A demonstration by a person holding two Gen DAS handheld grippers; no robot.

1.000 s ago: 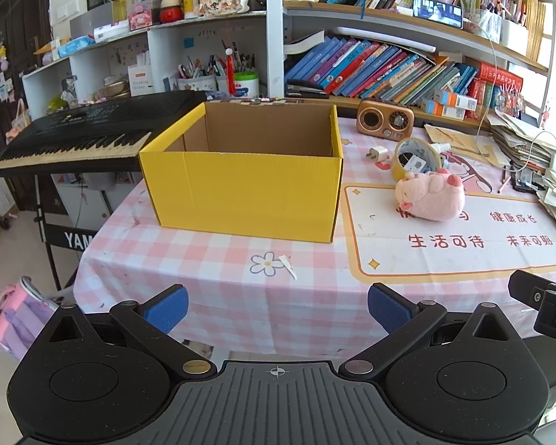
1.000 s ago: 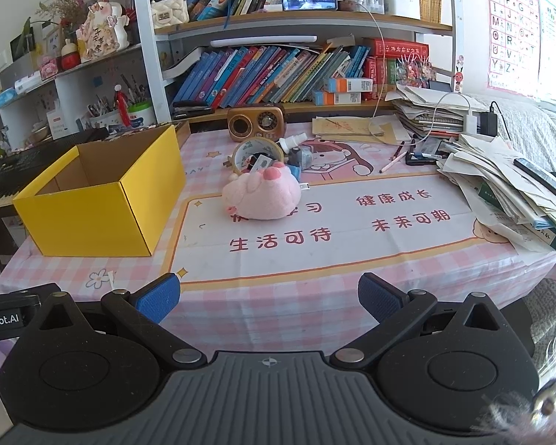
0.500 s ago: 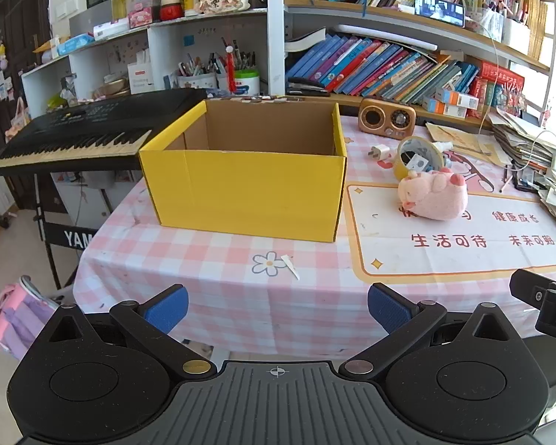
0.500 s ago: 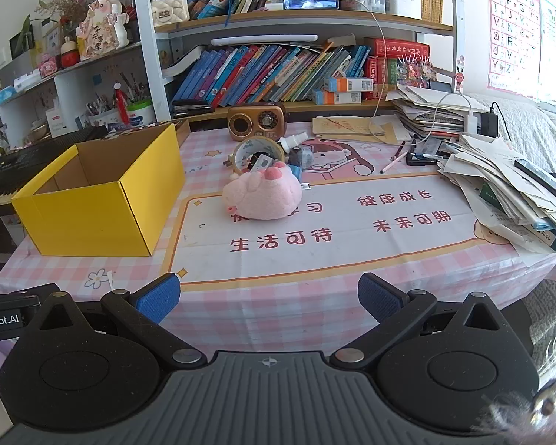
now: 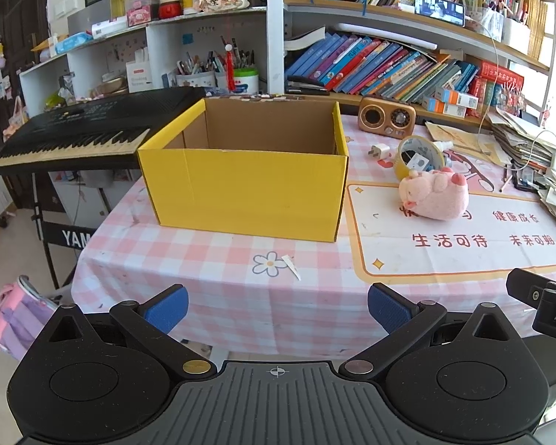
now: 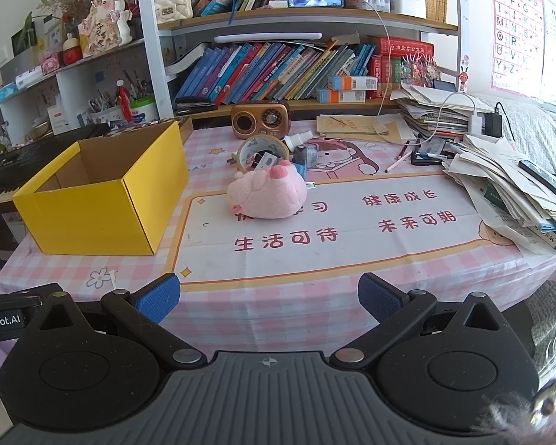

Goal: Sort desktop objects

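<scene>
- Right now your left gripper (image 5: 277, 307) hangs off the near edge of the table (image 5: 241, 307), its blue-padded fingers (image 5: 165, 307) spread wide with only air between them.
- Likewise your right gripper (image 6: 268, 296) sits at the near edge further right, fingers (image 6: 380, 298) just as wide apart and gripping nothing.
- Ahead of your left gripper stands the yellow cardboard box (image 5: 246, 193), open at the top; no contents can be seen from this angle.
- From your right wrist view, that box (image 6: 92, 215) is on the left part of the table, well apart from both grippers.
- The pink plush pig (image 6: 267, 194) lies on the printed mat (image 6: 352, 248), to the right of the box and not touching it.
- In your left wrist view the pig (image 5: 433, 196) lies beyond and to the right of your fingers.
- Just behind the pig stands a roll of tape (image 6: 263, 152) on its edge, with small items crowded against it: a spray bottle (image 6: 296, 138) and a white charger plug (image 5: 379, 151) close by.
- Further back a small brown retro radio (image 6: 260, 118) stands near the bookshelf (image 6: 278, 70).
- On the right side of the table a pile of papers (image 6: 511, 185) spreads out, with a pencil (image 6: 398, 161) lying near its left edge.
- Left of the table you have a black keyboard (image 5: 78, 129) on a stand.
- A small white paper scrap (image 5: 291, 267) lies on the checked cloth between the box and your left gripper.
</scene>
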